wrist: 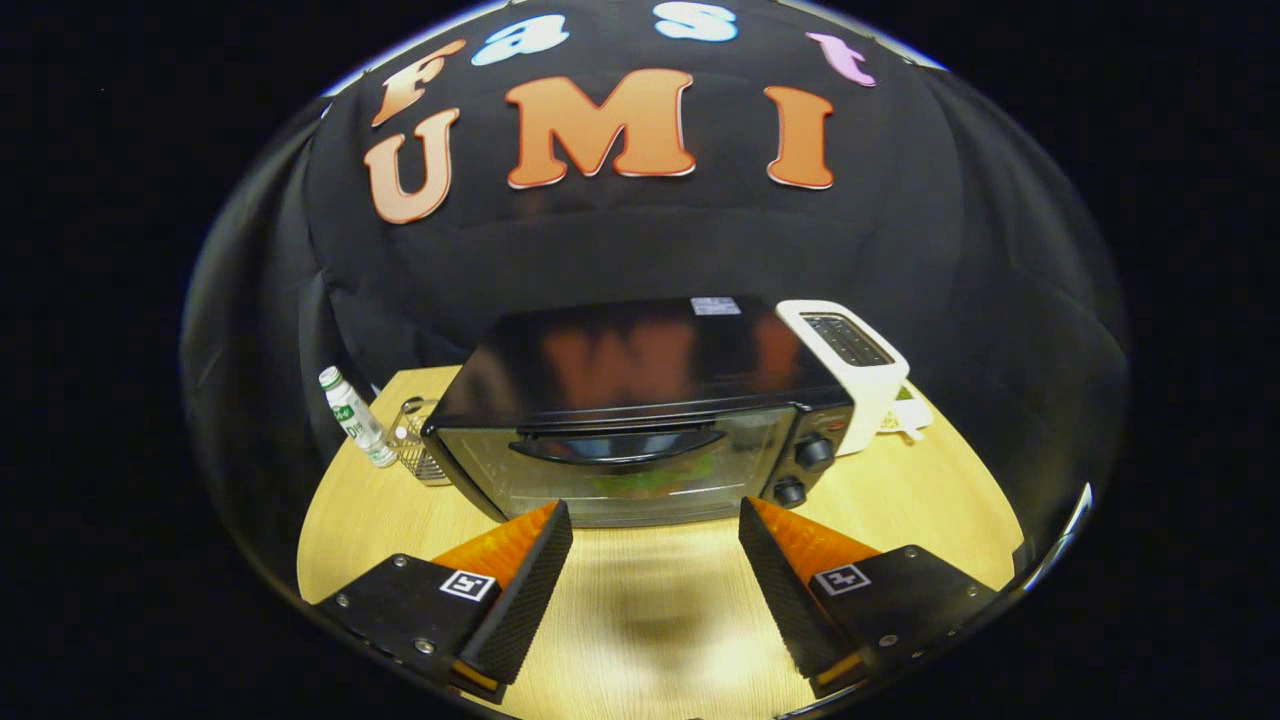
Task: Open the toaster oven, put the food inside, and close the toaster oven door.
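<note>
Black-bodied toaster oven (pixel 640 410) sits on the pale wooden table (pixel 900 510), used here as the reference landmark. Its glass door (pixel 620 470) is closed, flush against the front, with the curved dark handle (pixel 615 445) running across the upper part of the door. Behind the glass, something greenish with a touch of red is visible low inside the oven; what it is cannot be told through the reflection. Two round knobs (pixel 812 452) are stacked on the oven's right-hand front panel.

Gripper (pixel 655 520): fingers spread wide apart, holding nothing. The two fingertips sit just in front of the oven's lower front edge, one toward the left part of the door, the other below the knobs. Whether the tips touch the oven front cannot be told; they look very close to it. The door handle lies above and beyond the fingertips, roughly centred between them. Bare table top lies between the fingers, with a soft shadow on it.

Around the oven: a white slot toaster (pixel 850 370) stands right against its right side. To the oven's left, a wire mesh basket (pixel 420 445) sits just beside the left corner, and a small white bottle with a green label (pixel 355 415) stands tilted just beyond the basket, farther from the oven.
</note>
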### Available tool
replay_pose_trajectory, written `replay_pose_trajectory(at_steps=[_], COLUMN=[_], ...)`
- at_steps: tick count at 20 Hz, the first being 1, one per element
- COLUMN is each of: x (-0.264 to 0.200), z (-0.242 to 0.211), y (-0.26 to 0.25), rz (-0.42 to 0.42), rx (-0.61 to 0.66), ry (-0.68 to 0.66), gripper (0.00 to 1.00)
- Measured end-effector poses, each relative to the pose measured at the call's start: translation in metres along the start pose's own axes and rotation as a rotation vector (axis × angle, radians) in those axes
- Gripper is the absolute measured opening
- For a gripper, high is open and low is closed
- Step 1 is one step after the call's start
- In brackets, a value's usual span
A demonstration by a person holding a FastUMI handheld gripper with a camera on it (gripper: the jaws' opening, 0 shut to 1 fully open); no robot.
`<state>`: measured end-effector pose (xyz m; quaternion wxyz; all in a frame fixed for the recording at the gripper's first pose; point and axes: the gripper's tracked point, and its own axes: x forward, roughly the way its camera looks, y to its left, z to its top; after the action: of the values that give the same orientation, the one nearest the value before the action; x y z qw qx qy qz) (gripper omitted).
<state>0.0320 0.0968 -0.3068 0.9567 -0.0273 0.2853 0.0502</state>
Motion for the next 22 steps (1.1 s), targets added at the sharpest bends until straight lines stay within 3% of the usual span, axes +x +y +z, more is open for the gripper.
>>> replay_pose_trajectory(at_steps=[9,19,22], x=[-0.082,-0.171,-0.189], z=[0.03,0.195,0.221], y=[-0.11,-0.174,-0.195], rz=[-0.227,-0.153,-0.15], rx=[0.075,0.101,0.105], ry=[-0.184,-0.425,-0.486], gripper=[1.0,0.99,0.99])
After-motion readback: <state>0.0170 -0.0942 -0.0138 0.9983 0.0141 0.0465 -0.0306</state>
